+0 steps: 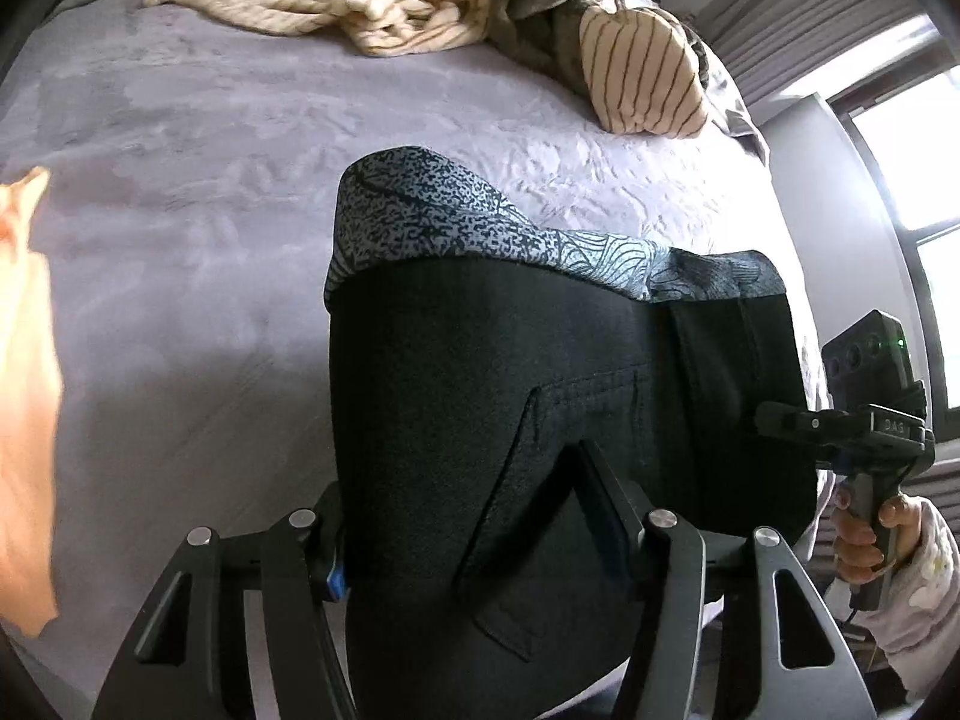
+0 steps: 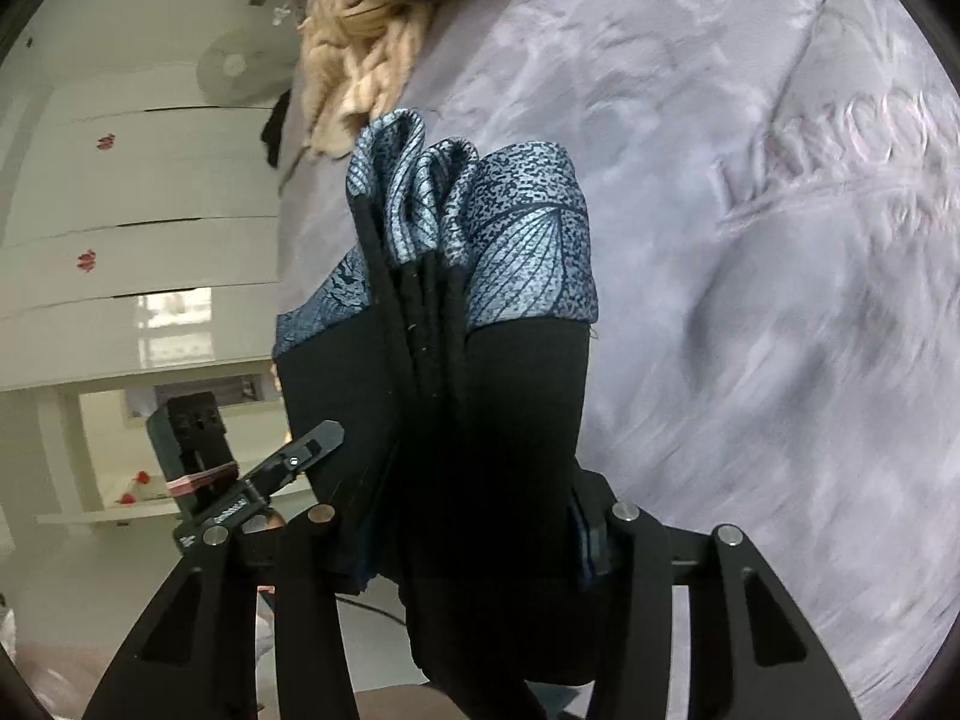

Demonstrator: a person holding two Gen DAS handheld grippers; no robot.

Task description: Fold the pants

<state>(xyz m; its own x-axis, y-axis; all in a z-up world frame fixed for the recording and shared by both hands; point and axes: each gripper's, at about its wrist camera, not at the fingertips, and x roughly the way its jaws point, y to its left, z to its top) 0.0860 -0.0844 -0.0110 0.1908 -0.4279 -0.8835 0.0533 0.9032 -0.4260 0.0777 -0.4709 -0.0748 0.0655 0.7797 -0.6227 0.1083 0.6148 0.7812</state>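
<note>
Pants (image 1: 510, 420), black with a blue-grey patterned lining at the waistband, hang between the two tools as a folded stack, held off the lavender bedspread (image 1: 180, 210) rather than lying on it. The left gripper (image 1: 474, 516) is clenched on the near edge of the bundle, its fingers pressing the cloth by the back pocket. The right gripper (image 2: 474, 516) is likewise clamped on the stack, and its own view looks end-on at several layers, the doubled waistband edges fanned out ahead of the jaws. The bundle's long axis runs away from both tools toward the patterned waistband, which is the far, free end; the bed lies beyond and below it. Both tools grip the same near end, side by side, with the right one also visible at the right edge of the left view. Setting the stack down probably means carrying the waistband end forward onto the open bedspread, short of the striped cream blanket (image 1: 336, 0) heaped at the far side.
</note>
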